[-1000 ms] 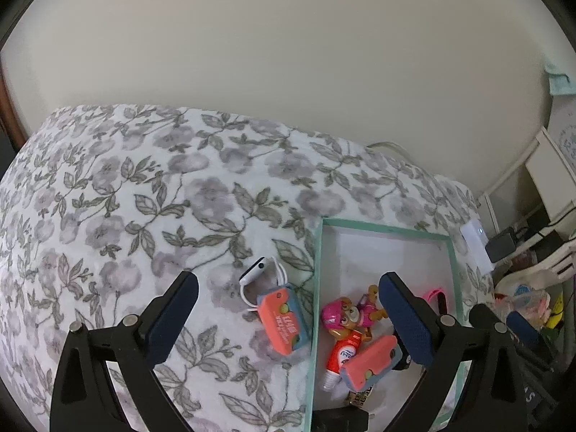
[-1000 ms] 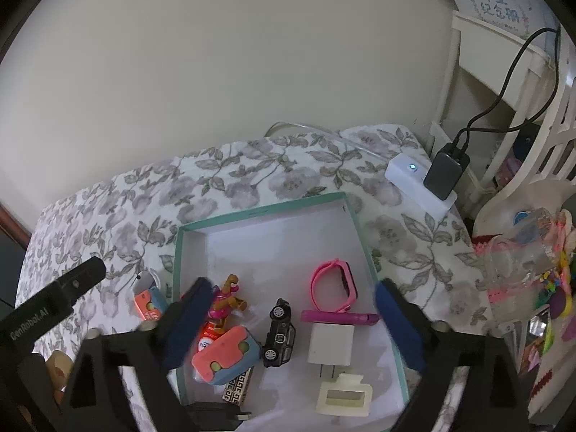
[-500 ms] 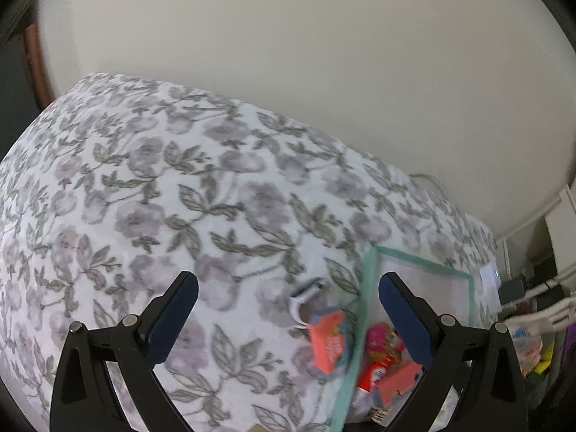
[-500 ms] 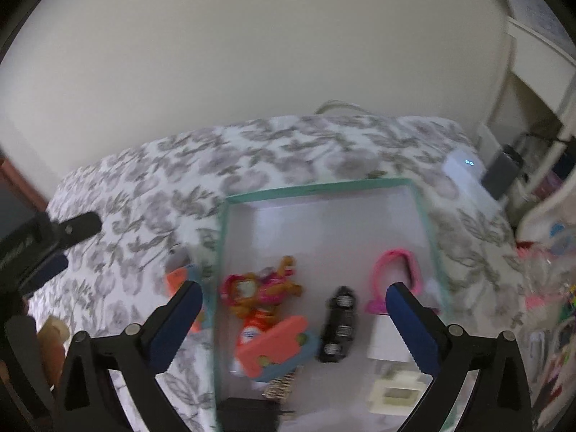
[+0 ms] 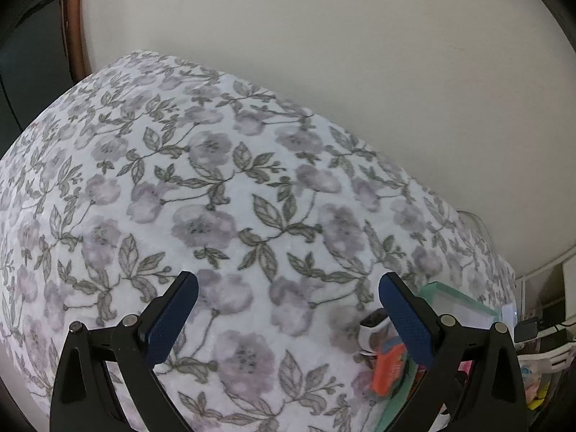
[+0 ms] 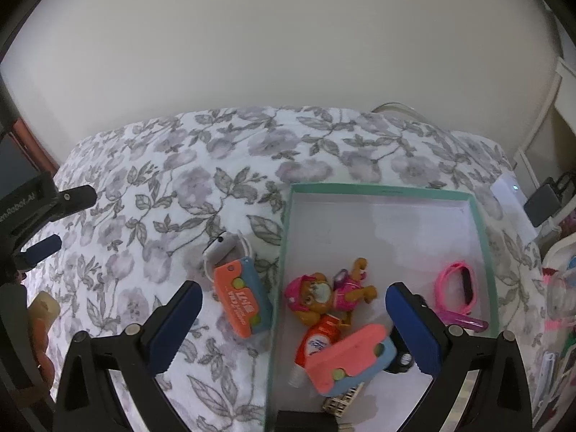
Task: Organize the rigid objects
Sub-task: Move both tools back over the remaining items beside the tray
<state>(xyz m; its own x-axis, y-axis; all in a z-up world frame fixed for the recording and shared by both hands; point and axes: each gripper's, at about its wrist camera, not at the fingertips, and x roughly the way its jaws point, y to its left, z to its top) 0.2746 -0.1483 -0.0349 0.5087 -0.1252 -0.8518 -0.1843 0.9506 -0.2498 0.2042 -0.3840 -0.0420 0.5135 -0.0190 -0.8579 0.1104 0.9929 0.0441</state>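
Right gripper [image 6: 289,318] spread wide, empty, hovering over the near left corner of the green-rimmed box [image 6: 482,230]. Nearest inside the box, at its near edge: a dark block, cut off by the frame and hard to name. Just beyond that, a patterned cream piece [image 6: 338,404] peeking out from under a pink-and-blue case [image 6: 351,358], which leans on a red-and-white tube [image 6: 316,342]. Behind the right finger, a small black item, possibly a toy car, mostly hidden. Farther in, touching the tube's far end, a pink puppy figure [image 6: 316,297] lying on its side. Toward the box's right wall, a pink wristband [image 6: 457,286] with a magenta stick [image 6: 464,320] just in front of it. Far half of the box bare white.

Outside the box, just beside its left wall on the floral bedspread [image 6: 162,194]: an orange-and-blue case [image 6: 243,297], and touching its far end, a white smartwatch [image 6: 223,246].

Left gripper [image 5: 288,309] likewise spread wide and holding nothing, hanging over the bedspread [image 5: 216,180] left of the box [image 5: 457,297]; the watch [image 5: 374,324] and orange case [image 5: 390,369] show blurred behind its right finger. Seen from the right wrist view, left gripper body [image 6: 39,216] well left of the box.

Beyond the box's far right corner, a white device [image 6: 507,190] with a small light, and a dark adapter [image 6: 541,203] beside it. Farthest, a plain cream wall [image 6: 288,43].
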